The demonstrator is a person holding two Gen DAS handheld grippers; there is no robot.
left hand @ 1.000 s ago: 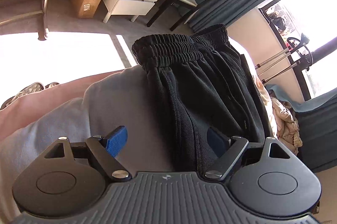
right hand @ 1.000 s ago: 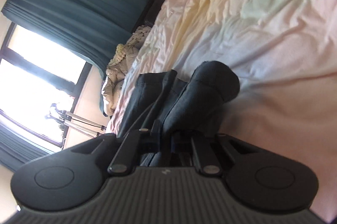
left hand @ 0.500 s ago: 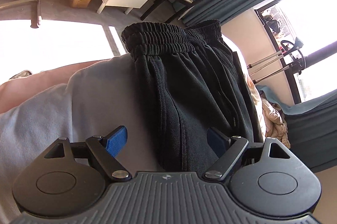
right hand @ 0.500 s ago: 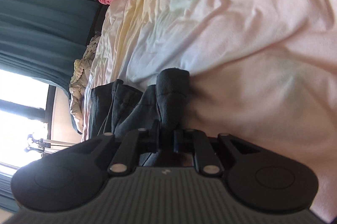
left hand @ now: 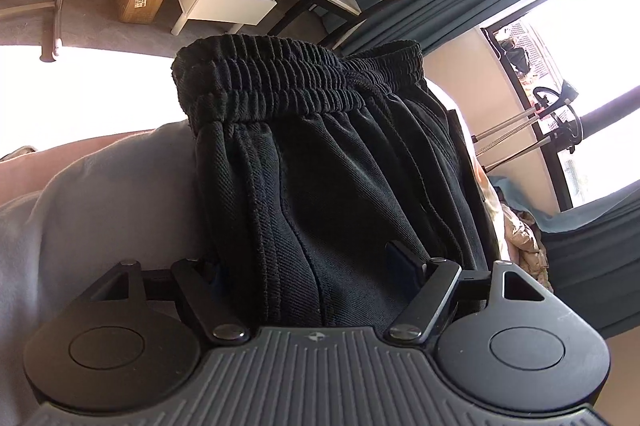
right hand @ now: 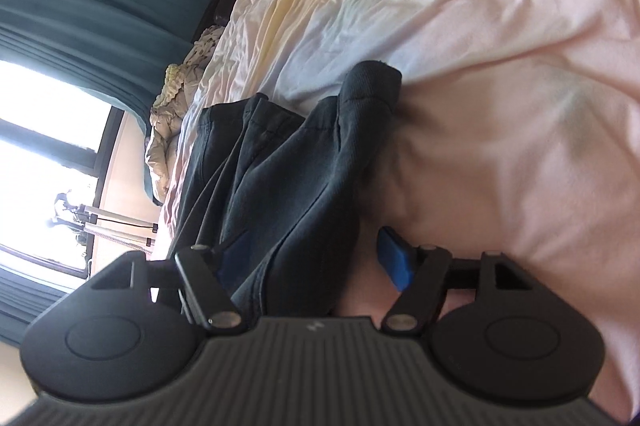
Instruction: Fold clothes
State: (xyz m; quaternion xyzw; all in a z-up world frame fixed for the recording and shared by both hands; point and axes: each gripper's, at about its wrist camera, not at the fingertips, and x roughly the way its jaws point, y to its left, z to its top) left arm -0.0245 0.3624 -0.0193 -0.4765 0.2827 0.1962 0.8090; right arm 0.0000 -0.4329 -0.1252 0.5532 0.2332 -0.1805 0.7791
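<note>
Black pants (left hand: 320, 161) lie on the bed (right hand: 500, 45), folded lengthwise. Right hand-held gripper (right hand: 316, 258) just opened, letting the leg end go; left hand-held gripper (left hand: 308, 266) has been closing around the fabric, not clamped yet. Cross-folds still left, I'd say.

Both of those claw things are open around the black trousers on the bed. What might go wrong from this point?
The right gripper has just been opening, with the black trousers loose between its jaws, so the folded leg might slump or unfold. The left gripper straddles thick bunched cloth below the waistband; closing there might catch only some layers. The rumpled bedsheet could get pinched too.
</note>
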